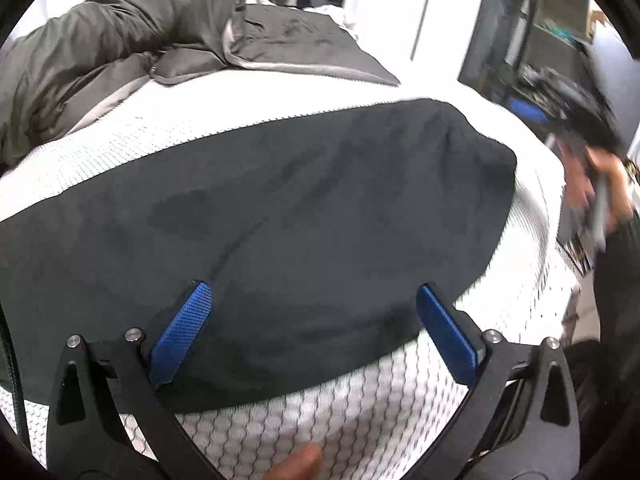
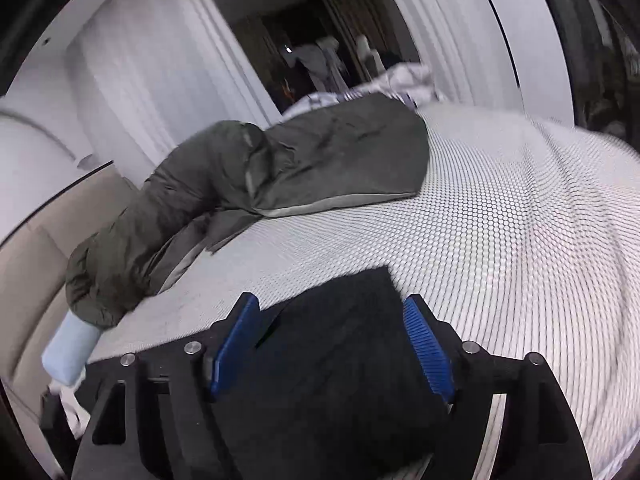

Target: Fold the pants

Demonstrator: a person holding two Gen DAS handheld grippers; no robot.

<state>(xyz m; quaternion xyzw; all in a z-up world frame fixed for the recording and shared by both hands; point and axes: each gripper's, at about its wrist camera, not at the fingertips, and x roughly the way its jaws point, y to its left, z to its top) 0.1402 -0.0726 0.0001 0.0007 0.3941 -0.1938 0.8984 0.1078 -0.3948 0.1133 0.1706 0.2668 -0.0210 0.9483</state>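
Both claws are spread, gripping nothing: left claw and right claw over the pants. A one-layer pinch could drag the fold apart on the bed.

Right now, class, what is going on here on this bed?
A person is folding dark pants on a white honeycomb bedcover. The pants lie flat in a folded block. Both the left gripper and right gripper hover over them with jaws open, gripping nothing. An olive jacket lies further back.

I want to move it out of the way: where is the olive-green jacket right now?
The olive-green jacket lies on the far left of the white bed cover, beyond the black pants.
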